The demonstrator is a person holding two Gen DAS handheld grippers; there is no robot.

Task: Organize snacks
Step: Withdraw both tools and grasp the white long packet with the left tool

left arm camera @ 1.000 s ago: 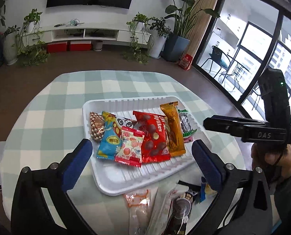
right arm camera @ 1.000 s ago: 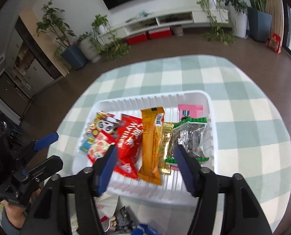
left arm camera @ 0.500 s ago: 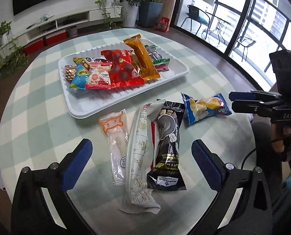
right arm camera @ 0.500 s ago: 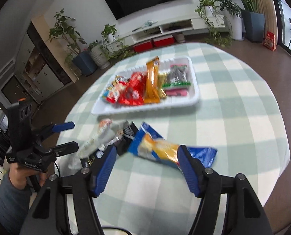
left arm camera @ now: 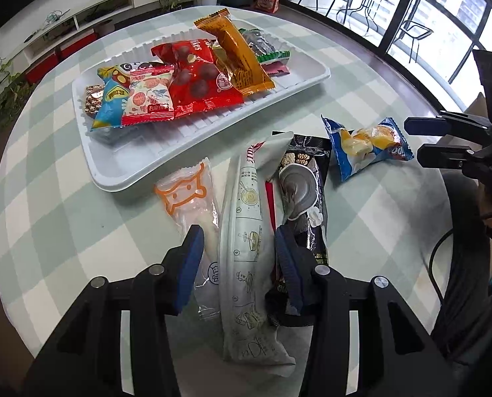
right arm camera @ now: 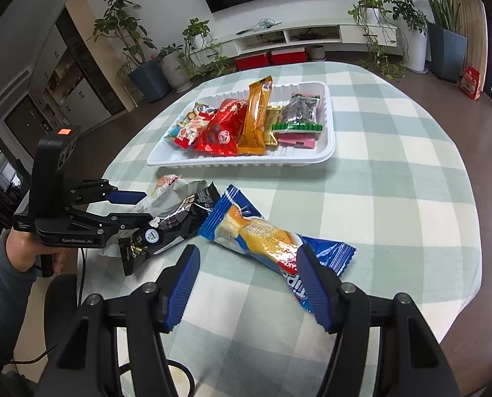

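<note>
Blue-padded left hand-held gripper [left arm camera: 236, 261] half-closed astride the long white packet [left arm camera: 249, 251]; right hand-held gripper [right arm camera: 247, 284] wide open, empty.

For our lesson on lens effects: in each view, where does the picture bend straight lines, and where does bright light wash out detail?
Left wrist view: the white tray bows into a curve, and the windows at upper right are blown out; the snack packets stay sharp. Right wrist view: the checked tablecloth curves towards the edges, dark corners ring the frame, and lighting is even with soft shadows.
</note>
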